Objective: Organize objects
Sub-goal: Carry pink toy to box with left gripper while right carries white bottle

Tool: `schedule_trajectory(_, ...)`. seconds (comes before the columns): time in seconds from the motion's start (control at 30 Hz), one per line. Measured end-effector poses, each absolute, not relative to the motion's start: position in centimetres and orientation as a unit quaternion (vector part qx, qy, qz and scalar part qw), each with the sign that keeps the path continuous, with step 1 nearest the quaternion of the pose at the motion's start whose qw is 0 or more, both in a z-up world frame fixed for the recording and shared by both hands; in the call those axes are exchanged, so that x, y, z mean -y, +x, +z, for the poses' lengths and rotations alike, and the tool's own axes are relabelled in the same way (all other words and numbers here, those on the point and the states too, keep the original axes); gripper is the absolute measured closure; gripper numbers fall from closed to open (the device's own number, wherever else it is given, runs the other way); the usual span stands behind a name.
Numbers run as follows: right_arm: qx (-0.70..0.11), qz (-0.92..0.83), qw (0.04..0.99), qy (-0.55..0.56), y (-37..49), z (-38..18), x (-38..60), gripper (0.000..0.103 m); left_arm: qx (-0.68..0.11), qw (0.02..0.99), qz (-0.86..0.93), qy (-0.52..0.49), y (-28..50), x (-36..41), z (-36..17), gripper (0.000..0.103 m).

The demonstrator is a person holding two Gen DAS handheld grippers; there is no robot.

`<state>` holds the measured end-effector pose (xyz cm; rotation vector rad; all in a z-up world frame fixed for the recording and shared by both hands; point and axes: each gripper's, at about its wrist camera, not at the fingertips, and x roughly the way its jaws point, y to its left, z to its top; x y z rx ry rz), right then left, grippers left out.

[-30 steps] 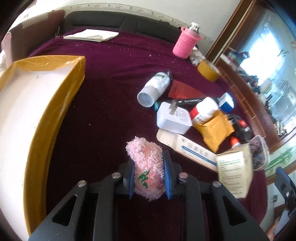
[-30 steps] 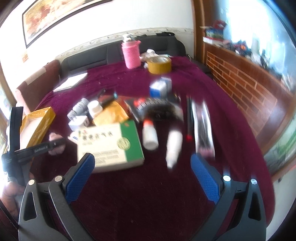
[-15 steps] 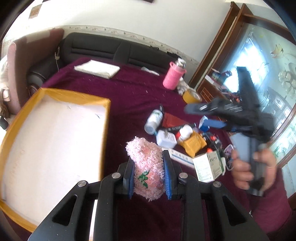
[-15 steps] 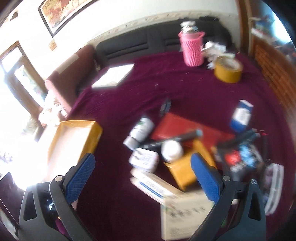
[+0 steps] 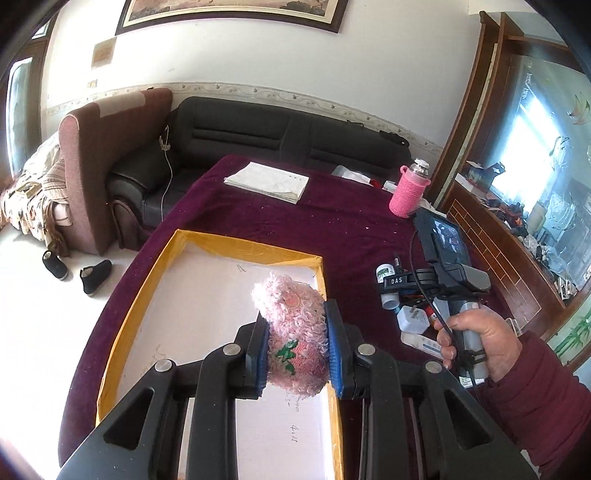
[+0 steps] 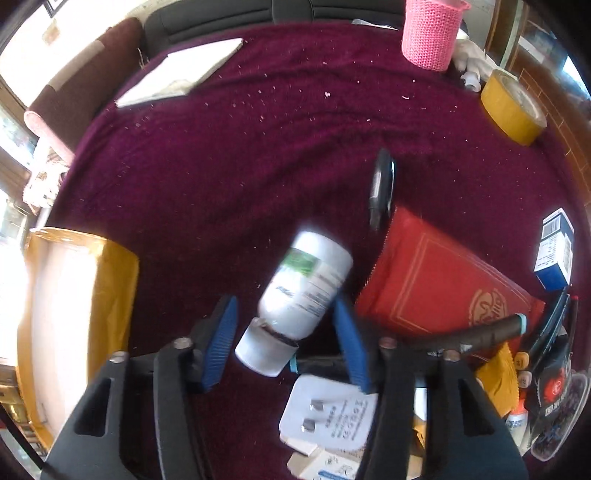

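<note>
My left gripper (image 5: pixel 297 347) is shut on a fluffy pink toy (image 5: pixel 295 332) and holds it above the right part of a shallow yellow-edged box (image 5: pixel 236 245) on the maroon cloth. My right gripper (image 6: pixel 288 343) is open, its blue pads on either side of a white bottle (image 6: pixel 299 295) lying on the cloth, not touching it as far as I can tell. The right gripper's body also shows in the left wrist view (image 5: pixel 439 277), held in a hand.
A red book (image 6: pixel 436 280), white plug adapter (image 6: pixel 328 413), blue-white carton (image 6: pixel 556 247), black pen (image 6: pixel 380 184), yellow tape roll (image 6: pixel 513 107), pink-sleeved flask (image 6: pixel 430 33) and white papers (image 6: pixel 177 70) lie on the cloth. A dark sofa (image 5: pixel 258 133) stands behind.
My left gripper has lifted the pink toy and carried it left over the box. My right gripper has dropped toward the pile and now straddles the white bottle.
</note>
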<state>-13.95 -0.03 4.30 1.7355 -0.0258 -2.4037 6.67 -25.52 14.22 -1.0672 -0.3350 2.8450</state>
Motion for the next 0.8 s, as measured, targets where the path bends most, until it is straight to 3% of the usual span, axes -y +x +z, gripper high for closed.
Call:
schedule_trajectory(0.2, 0.053, -0.817, 0.103, 0.565, -12.7, 6.1, -1.4, 0.071, 0.095, 0.04, 0.931, -0.351, 5.6, 26.1, 14.3, 0.081)
schedule_trajectory(0.53, 0.107, -0.791, 0.244, 0.551, -12.0, 16.5, 6.3, 0.07, 0.019, 0.027, 0.939, -0.343, -3.7, 27.2, 18.0, 0.081)
schedule_trajectory(0.8, 0.089, -0.769, 0.259, 0.577, -10.4, 9.0, 12.9, 0.07, 0.074, 0.021, 0.908, -0.412, -7.0, 29.5, 8.3, 0.081)
